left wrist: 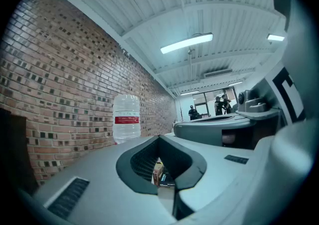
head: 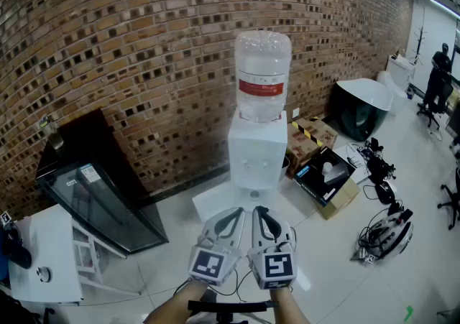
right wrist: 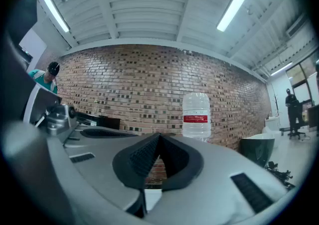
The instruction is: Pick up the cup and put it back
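Observation:
A white water dispenser (head: 256, 150) with a clear bottle (head: 262, 75) on top stands against the brick wall, straight ahead of me. I can make out no cup in any view. My left gripper (head: 231, 216) and right gripper (head: 261, 215) are held side by side, low in the head view, pointing at the dispenser from a distance. Both are shut with nothing between the jaws. In the left gripper view the left gripper (left wrist: 159, 138) has the bottle (left wrist: 126, 117) to its left. In the right gripper view the right gripper (right wrist: 158, 136) has the bottle (right wrist: 196, 115) just to its right.
A black glass-fronted cabinet (head: 93, 186) leans at the left, with a white table (head: 43, 265) in front of it. Open cardboard boxes (head: 323, 175), a dark round tub (head: 359, 107) and cables and gear (head: 388, 233) lie right of the dispenser. A person (head: 438, 71) stands far right.

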The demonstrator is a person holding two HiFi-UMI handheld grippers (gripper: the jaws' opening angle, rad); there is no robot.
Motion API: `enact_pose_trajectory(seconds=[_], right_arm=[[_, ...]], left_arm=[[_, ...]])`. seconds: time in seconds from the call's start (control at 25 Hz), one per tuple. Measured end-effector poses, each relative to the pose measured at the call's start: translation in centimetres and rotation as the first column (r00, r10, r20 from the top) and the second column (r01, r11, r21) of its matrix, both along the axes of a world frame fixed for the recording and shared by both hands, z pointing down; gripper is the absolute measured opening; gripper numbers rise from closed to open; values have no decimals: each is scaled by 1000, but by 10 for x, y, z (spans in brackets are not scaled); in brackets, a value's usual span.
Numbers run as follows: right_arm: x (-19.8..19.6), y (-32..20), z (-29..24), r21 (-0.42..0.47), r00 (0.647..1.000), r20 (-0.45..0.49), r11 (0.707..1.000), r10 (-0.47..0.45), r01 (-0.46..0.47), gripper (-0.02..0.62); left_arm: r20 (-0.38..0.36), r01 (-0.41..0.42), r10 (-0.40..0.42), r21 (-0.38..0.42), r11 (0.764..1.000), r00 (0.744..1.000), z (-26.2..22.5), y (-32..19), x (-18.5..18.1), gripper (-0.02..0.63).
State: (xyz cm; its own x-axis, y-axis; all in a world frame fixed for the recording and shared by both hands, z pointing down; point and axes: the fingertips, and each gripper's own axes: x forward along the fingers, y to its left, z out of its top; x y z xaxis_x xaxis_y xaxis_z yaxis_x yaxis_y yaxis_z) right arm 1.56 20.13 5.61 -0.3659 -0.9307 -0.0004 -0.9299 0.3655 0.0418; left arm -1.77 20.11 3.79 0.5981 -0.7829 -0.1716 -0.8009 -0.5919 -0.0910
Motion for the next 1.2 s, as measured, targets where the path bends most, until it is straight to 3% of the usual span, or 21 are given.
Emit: enact_pose_trajectory(seconds=[0.12, 0.28, 0.76, 1.2], right_arm=[[-6, -23, 1, 3, 1000, 29, 1000, 3, -3, 3], [-10, -67, 8, 3, 999, -33, 1000, 23, -23, 3], [-46, -221, -3, -13, 985, -74, 987, 158, -159, 3], [-44, -274, 0, -19, 967, -75, 970, 242, -244, 3]], left_arm=[[-1, -11, 11, 3, 1000, 1000, 4, -25, 0, 5], [-13, -53, 53, 7, 999, 999, 7, -69, 0, 5], [-42, -179, 180, 29, 983, 983, -12, -228, -37, 5], [-69, -243, 242, 5, 970, 968, -6, -286, -35, 5]])
